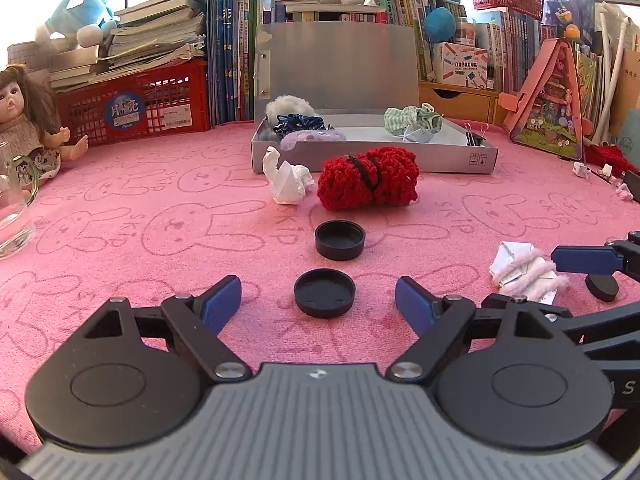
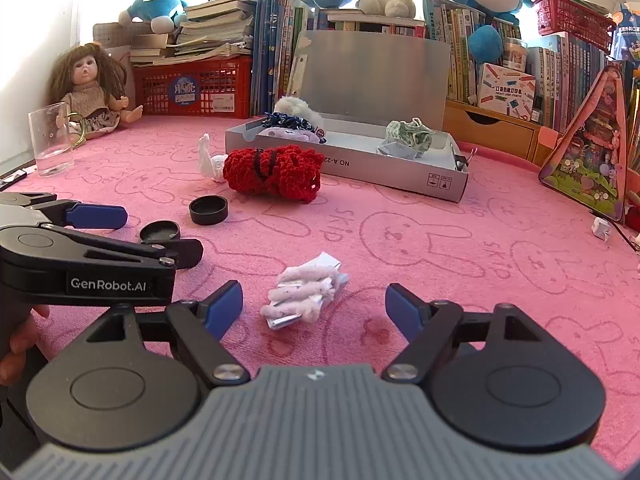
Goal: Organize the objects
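left gripper (image 1: 318, 302): fingers spread wide, holding nothing, a black lid (image 1: 324, 293) lying on the pink cloth (image 1: 120, 240) between them
second black lid (image 1: 340, 239): just beyond, before the red yarn bundle (image 1: 368, 178)
right gripper (image 2: 314, 306): fingers wide apart, holding nothing, the paper-and-fuzzy-wire wad (image 2: 304, 294) between the tips
grey box (image 2: 400, 172): open, behind the yarn, holding fabric bits

Both wrist views low over the pink cloth (image 1: 120, 220), facing the open grey box (image 1: 372, 156) and bookshelf, left view nearer the black caps, right view looking from further right, both sharing the red yarn bundle (image 2: 272, 172).
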`<state>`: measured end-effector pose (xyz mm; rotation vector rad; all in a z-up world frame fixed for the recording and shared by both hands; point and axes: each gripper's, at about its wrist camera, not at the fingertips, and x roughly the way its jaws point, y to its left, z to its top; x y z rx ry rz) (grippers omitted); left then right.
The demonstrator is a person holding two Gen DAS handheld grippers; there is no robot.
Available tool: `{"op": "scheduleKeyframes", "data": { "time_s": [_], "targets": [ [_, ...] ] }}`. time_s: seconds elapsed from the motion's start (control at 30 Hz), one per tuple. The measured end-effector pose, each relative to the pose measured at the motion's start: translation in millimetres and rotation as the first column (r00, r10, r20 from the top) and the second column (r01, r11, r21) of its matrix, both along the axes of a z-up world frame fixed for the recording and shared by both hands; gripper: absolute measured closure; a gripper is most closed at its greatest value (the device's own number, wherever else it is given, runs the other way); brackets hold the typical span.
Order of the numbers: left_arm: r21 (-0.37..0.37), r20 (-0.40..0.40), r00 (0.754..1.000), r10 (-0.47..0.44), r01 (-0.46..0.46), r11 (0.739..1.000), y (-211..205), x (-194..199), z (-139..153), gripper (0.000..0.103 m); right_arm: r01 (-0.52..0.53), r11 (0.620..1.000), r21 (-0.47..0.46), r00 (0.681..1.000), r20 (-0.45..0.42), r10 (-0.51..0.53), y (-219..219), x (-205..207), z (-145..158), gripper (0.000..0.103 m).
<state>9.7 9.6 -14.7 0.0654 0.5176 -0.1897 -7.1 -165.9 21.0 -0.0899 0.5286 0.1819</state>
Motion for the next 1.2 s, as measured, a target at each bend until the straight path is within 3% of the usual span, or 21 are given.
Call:
{"op": "scheduleKeyframes", "data": {
  "time_s": [0.13,0.27,0.37,0.43,0.5,0.53,0.77,0.8,0.83,0.93,1.03,1.2],
  "targets": [
    [0.001,0.009,1.0,-0.005,0.005,1.0,0,-2,-1,0.019,0.003,1.0,0.028,1.0,-0.007,-0.003,-1,0,-2,0.021],
    [-0.005,0.017,1.0,-0.011,0.011,1.0,-2,-6,0,0.031,-0.017,0.999,0.034,1.0,-0.003,0.017,4,-3,-1,0.029],
    [-0.019,0.013,1.0,-0.027,0.027,0.999,-5,-9,2,0.047,-0.056,0.998,0.037,0.998,-0.003,0.056,10,-6,2,0.049],
    [-0.022,0.008,0.999,-0.042,0.042,0.999,-8,-11,3,0.052,-0.087,0.995,0.042,0.996,-0.009,0.087,15,-7,5,0.074],
    [-0.018,0.008,0.999,-0.051,0.051,0.999,-13,-15,4,0.066,-0.091,0.995,0.033,0.996,-0.007,0.091,20,-8,6,0.084],
    [-0.027,0.003,0.999,-0.053,0.053,0.998,-14,-16,5,0.068,-0.089,0.996,0.024,0.996,0.0,0.089,21,-8,7,0.085],
    [-0.043,0.0,0.996,-0.084,0.084,0.996,-17,-20,6,0.067,-0.068,0.995,0.074,0.998,-0.008,0.068,10,-5,9,0.083],
    [-0.048,-0.001,0.997,-0.082,0.082,0.995,-17,-20,6,0.067,-0.059,0.996,0.072,0.998,-0.004,0.06,8,-6,9,0.075],
    [-0.053,-0.001,0.997,-0.079,0.079,0.995,-16,-20,6,0.067,-0.043,0.997,0.069,0.999,0.002,0.043,6,-5,9,0.061],
    [-0.059,-0.001,0.997,-0.073,0.073,0.996,-14,-19,7,0.067,-0.009,0.997,0.076,1.0,0.016,0.008,0,-5,10,0.045],
    [-0.041,0.0,0.998,-0.069,0.069,0.997,-15,-19,6,0.067,0.016,0.997,0.081,0.999,0.034,-0.018,-4,-6,11,0.039],
    [-0.008,0.014,0.998,-0.056,0.056,0.998,-16,-19,4,0.066,0.037,0.999,0.001,0.996,0.078,-0.037,5,-7,10,0.037]
  ]
}}
